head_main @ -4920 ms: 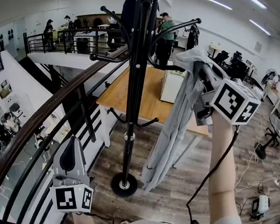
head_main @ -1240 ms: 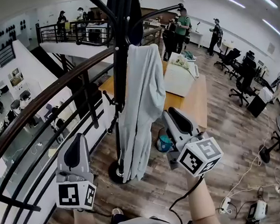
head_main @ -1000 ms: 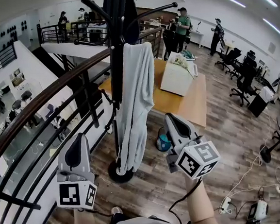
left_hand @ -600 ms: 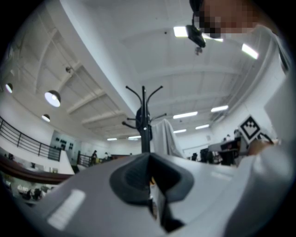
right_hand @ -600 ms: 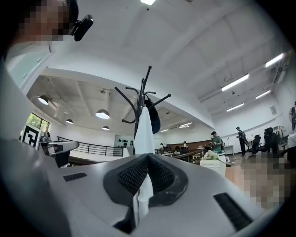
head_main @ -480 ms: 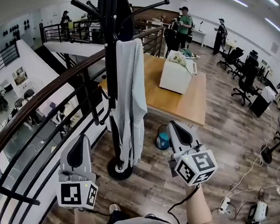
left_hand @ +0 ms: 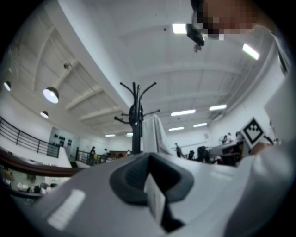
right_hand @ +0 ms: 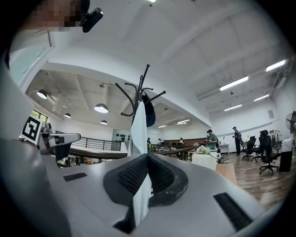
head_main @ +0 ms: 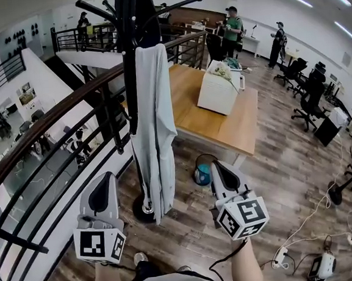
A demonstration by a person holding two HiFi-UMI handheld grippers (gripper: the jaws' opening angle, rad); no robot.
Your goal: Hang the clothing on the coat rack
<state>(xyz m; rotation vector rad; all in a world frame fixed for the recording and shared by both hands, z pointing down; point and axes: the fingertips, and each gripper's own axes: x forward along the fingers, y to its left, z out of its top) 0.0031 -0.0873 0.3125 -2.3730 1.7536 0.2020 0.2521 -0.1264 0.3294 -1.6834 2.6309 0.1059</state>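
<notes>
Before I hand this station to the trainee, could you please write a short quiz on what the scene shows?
1. True or false: the grey garment hangs on the coat rack.
2. What stands on the wooden table? A: a white box. B: a laptop. C: a red bucket.
3. Fill in the missing word: the jaws of the right gripper are ___ (open or shut).

Key: 1 true; 2 A; 3 shut.
</notes>
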